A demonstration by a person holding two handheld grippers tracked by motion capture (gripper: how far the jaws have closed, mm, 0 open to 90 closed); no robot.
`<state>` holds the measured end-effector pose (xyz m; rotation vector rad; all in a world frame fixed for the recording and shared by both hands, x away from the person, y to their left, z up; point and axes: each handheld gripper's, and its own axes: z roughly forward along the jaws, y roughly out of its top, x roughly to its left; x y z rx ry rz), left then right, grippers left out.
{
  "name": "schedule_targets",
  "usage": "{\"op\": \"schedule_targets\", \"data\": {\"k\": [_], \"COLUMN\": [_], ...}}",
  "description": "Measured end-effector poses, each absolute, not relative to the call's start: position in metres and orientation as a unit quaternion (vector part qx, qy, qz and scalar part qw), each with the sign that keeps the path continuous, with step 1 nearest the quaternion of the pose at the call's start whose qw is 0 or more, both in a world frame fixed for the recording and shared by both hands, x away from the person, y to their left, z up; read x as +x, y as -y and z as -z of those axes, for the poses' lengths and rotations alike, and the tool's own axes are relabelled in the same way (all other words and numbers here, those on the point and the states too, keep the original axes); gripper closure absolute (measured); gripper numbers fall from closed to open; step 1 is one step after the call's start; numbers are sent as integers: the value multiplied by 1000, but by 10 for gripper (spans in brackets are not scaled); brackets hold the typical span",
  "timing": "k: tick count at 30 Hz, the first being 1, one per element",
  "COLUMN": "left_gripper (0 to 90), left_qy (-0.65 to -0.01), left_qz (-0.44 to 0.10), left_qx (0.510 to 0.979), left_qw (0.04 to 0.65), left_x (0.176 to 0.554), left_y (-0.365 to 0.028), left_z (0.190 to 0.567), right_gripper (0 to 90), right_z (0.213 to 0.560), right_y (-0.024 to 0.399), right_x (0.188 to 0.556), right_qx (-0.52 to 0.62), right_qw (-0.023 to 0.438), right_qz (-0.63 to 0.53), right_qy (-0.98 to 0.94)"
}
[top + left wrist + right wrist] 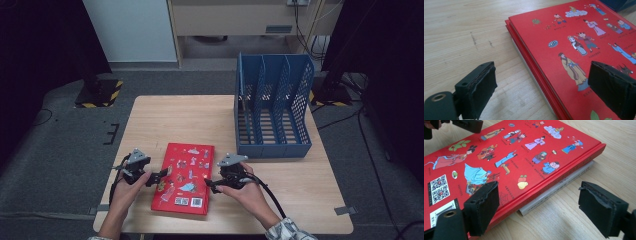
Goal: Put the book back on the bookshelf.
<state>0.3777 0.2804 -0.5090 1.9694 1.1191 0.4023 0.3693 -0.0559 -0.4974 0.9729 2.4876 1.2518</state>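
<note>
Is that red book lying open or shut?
Shut. The red book lies flat on the table, cover up; the right gripper view shows its cover closed over the pages.

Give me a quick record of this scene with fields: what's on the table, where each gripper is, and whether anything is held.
surface: wooden table
main item: red book lying flat, back cover up, a thinner pale book under it
other item: blue file rack, far right of the table, slots empty
left gripper: at the book's left edge, jaws open, one above the cover
right gripper: at the book's right edge, jaws open
held: nothing
</note>
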Motion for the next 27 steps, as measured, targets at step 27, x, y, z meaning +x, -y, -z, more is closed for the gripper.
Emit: {"op": "schedule_targets", "data": {"k": [27], "left_gripper": [55], "left_qy": [-424], "left_qz": [-108], "left_qx": [798], "left_qw": [415], "left_x": [381], "left_y": [-259], "left_z": [518], "right_gripper": [80], "right_z": [513], "right_y": [36], "right_x": [369], "right_qx": [326], "right_qw": [49], "right_qz": [-415], "right_qy": [-848]}}
